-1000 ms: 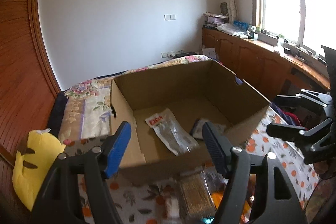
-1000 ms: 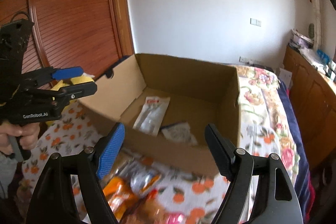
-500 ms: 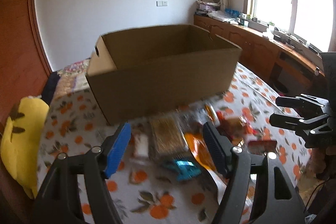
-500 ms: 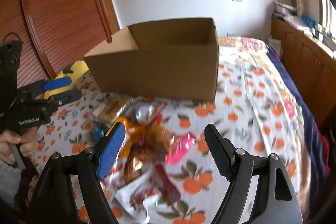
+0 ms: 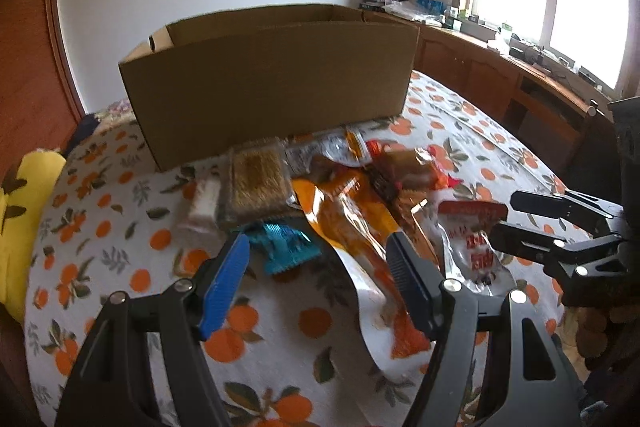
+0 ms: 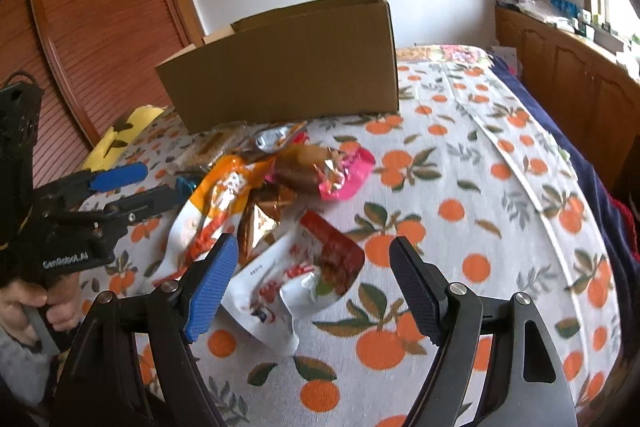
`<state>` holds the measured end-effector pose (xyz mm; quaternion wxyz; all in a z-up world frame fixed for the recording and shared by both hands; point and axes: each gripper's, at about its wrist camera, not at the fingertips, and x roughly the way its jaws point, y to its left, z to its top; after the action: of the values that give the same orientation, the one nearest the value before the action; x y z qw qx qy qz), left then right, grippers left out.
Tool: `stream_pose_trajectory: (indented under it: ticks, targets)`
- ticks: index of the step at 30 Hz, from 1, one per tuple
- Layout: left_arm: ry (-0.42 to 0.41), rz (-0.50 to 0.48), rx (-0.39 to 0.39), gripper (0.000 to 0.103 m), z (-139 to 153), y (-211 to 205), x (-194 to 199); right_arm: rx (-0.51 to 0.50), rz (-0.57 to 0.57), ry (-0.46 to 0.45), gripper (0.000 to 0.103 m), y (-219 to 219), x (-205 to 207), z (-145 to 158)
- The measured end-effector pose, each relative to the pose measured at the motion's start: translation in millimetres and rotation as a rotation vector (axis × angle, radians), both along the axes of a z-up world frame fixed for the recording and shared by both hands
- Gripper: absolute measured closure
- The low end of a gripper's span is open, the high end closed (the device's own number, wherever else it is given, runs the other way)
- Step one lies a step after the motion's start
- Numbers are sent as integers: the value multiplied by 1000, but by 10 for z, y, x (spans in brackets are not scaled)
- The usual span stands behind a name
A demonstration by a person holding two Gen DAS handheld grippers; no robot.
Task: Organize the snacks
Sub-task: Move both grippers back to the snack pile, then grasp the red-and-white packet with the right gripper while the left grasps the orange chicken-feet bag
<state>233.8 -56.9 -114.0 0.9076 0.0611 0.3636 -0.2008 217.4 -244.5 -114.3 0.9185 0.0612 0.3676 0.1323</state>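
A pile of snack packets lies on the orange-print bedspread in front of an open cardboard box (image 5: 268, 83) (image 6: 296, 67). My left gripper (image 5: 320, 267) is open above a long orange packet (image 5: 352, 227) and a small teal packet (image 5: 284, 247), touching neither. A brown cracker pack (image 5: 260, 183) lies nearer the box. My right gripper (image 6: 310, 281) is open over a white and red pouch (image 6: 296, 275), with nothing pressed between its pads. A pink packet (image 6: 344, 175) and the orange packet (image 6: 216, 203) lie beyond it. The box's inside is hidden from here.
A yellow plush toy (image 5: 20, 211) lies at the bed's left edge by the wooden sliding door (image 6: 92, 19). Wooden cabinets (image 5: 500, 75) run under the window on the right. A person's hand (image 6: 44, 311) grips the left tool's handle.
Both grippers dropped and pulled back from above the box's opening to low over the snack pile. The box now shows only its outer front wall. Jaws kept the same width.
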Motion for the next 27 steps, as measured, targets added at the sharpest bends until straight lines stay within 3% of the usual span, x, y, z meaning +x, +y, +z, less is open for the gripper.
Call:
stream_pose_trajectory:
  ticks: [6, 18, 23, 24, 27]
  targets:
    - [53, 33, -56, 31, -126, 48, -93, 68, -7, 17, 23, -62, 16, -88]
    - [87, 35, -43, 31, -210, -43, -133, 119, -19, 19, 28, -76, 51, -232]
    - [92, 19, -50, 31, -172, -190, -118, -41, -28, -22, 42, 74, 26, -258]
    - [93, 17, -52, 31, -163, -214, -109, -62, -35, -26, 48, 88, 14, -262]
    - [104, 10, -60, 31, -149, -301, -63, -70, -57, -32, 57, 43, -9, -279]
